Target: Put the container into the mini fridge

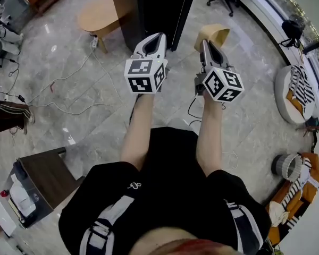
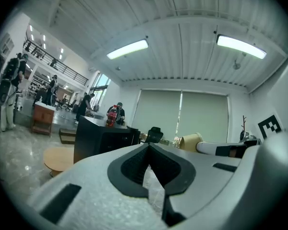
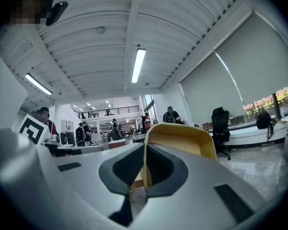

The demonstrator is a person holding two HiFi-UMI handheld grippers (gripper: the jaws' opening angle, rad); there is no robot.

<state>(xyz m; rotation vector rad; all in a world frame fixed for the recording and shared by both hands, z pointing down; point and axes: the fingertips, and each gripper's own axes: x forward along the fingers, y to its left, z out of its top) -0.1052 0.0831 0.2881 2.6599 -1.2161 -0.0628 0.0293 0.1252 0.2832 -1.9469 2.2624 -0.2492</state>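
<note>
The left gripper [image 1: 159, 37] is riding with its jaws together on nothing, pointing toward the black mini fridge [image 1: 149, 9], which is standing just beyond it on the far side. To its right, the right gripper [image 1: 204, 42] is pinching one wall of the yellow container [image 1: 215, 34] and holding it off the floor. So the fridge is lying far-left of the load, nearer the empty gripper.

Oval wooden table [image 1: 98, 15] near white floor cables [image 1: 69, 78].
</note>
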